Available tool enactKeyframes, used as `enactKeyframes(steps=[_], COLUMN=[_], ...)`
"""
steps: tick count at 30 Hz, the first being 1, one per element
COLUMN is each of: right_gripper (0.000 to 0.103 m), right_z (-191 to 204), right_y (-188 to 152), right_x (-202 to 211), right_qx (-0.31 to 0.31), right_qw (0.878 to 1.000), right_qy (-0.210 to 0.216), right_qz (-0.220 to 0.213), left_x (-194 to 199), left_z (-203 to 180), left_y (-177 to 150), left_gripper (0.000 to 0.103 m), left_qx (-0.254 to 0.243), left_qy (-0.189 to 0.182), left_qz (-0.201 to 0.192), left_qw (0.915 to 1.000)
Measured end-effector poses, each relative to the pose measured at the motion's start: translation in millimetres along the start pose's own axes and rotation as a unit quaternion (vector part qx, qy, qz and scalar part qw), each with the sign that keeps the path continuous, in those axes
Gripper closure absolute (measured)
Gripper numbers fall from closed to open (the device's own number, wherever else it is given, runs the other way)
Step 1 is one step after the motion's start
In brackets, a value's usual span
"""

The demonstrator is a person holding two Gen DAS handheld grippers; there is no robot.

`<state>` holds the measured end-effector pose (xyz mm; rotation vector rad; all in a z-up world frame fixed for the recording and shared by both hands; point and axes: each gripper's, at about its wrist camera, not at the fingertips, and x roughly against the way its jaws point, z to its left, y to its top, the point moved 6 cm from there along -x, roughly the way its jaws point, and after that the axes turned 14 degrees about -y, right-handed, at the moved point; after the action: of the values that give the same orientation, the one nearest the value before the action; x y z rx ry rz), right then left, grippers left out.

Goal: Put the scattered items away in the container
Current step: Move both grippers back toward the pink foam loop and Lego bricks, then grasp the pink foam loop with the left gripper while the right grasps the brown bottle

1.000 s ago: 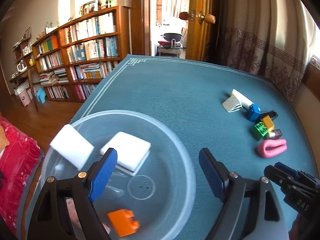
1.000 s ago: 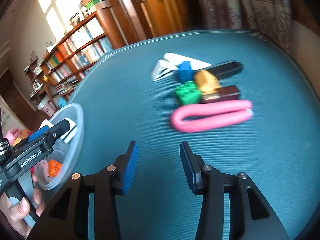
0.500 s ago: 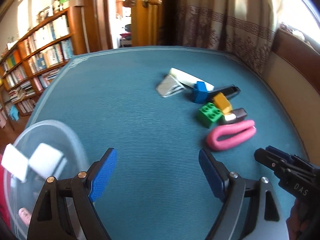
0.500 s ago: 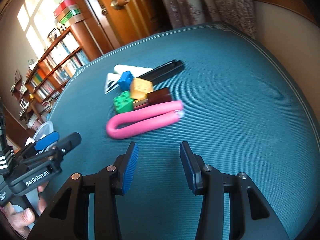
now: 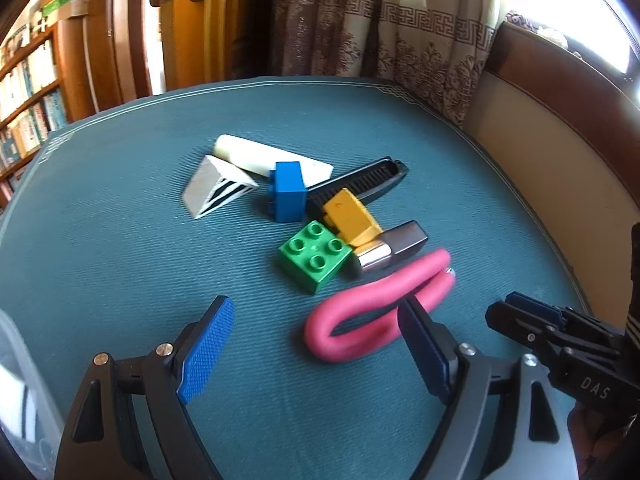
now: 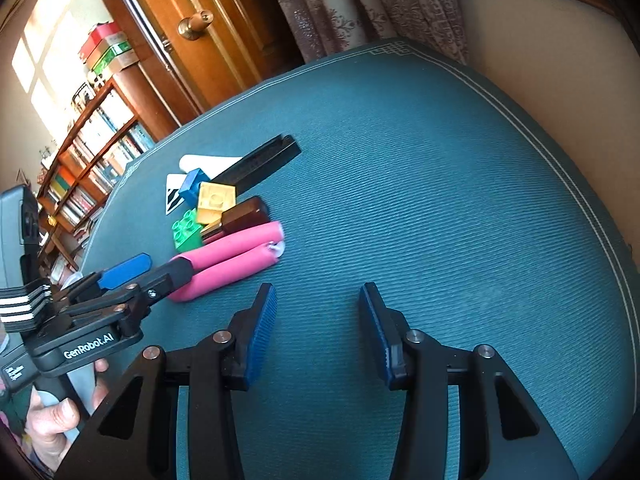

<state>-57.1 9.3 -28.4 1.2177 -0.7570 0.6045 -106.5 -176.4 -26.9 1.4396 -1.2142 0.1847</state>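
My left gripper (image 5: 316, 344) has swung away from the clear container (image 5: 16, 392) — now only a sliver at the left edge of its view — and closed in on the pile, fingers wide and empty, the pink foam loop (image 5: 372, 312) just ahead of them. So I judge a drop is finished and the next pick is starting. My right gripper (image 6: 316, 332) hangs over bare green mat (image 6: 440, 200), fingers apart, holding nothing. The green brick (image 5: 314, 254) and blue brick (image 5: 289, 191) wait beyond the loop.
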Motion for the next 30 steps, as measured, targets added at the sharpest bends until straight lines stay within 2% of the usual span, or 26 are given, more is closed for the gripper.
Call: enactKeyframes(steps=[9,12,17,21,28,30], right_gripper=[0.056,0.056,0.056,0.056,0.056,0.056], right_z=[-10,-14,-20,-24,-29,-30], right_y=[3,3,3,4,5,5], right_x=[-1,0,2,4,6,7], right_qx=[-0.011,-0.015,-0.022,-0.027,-0.035,-0.036], right_qw=[1.000,1.000,1.000,1.000,0.999,0.999], right_qy=[-0.003,-0.005,-0.009,-0.012,-0.018,-0.018], right_qz=[-0.004,-0.005,-0.007,-0.008,-0.011,-0.011], left_x=[-22,-24,-28,-35,-46,-46], left_z=[-32,-42,-58,-64,-64,-66], left_y=[-5,-9,-13,-10,0,-2], left_gripper=[0.016,0.016,0.016,0.016,0.017,0.022], left_qx=[-0.071,-0.101,-0.133,-0.160,-0.149,-0.153], left_qy=[-0.056,-0.048,-0.065,-0.050,-0.046,-0.043], left_qz=[0.039,0.044,0.061,0.069,0.063,0.060], left_qw=[0.9951,0.9928,0.9872,0.9834,0.9857,0.9854])
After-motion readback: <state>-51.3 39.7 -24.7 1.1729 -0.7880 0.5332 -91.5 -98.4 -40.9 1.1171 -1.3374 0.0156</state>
